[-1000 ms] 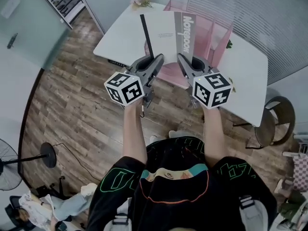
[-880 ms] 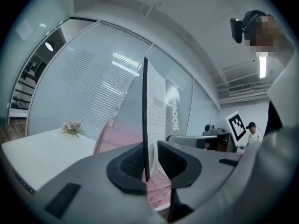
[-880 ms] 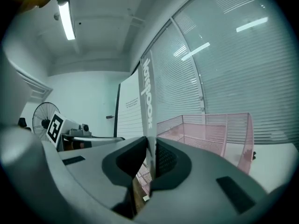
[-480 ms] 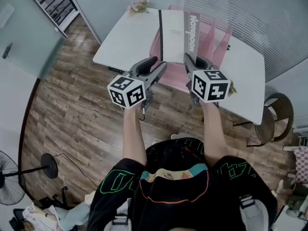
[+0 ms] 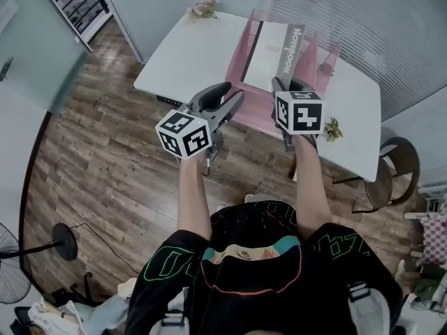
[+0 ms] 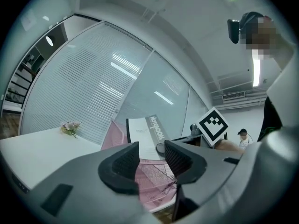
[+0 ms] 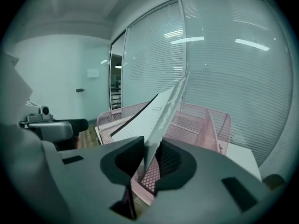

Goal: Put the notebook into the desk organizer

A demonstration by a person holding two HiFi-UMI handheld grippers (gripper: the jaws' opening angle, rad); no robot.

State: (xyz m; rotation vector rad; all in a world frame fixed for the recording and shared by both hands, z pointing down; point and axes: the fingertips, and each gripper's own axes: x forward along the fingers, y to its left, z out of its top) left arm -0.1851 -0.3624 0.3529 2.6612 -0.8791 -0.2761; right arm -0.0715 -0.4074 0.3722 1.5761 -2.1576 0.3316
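Note:
The white notebook (image 5: 269, 47) with a grey spine band leans tilted inside the pink mesh desk organizer (image 5: 318, 58) on the white table (image 5: 185, 54). My right gripper (image 5: 288, 84) is at the notebook's near lower edge. In the right gripper view the notebook (image 7: 161, 108) rises from between the jaws of the right gripper (image 7: 152, 158), which are opening, with a little gap at the pads. My left gripper (image 5: 232, 93) hangs left of the organizer, short of the table edge. It is the left gripper (image 6: 152, 155) seen open and empty, with the notebook (image 6: 145, 133) and organizer (image 6: 149, 176) beyond.
A small flower bunch (image 5: 204, 7) lies at the table's far corner and a little green plant (image 5: 332, 128) at its near right edge. A round chair (image 5: 392, 174) stands to the right, a fan (image 5: 14, 274) on the wooden floor at the lower left.
The notebook went from upright above the organizer to tilted down into it, further right. The right gripper followed it; the left gripper let go and stayed back with its jaws wide.

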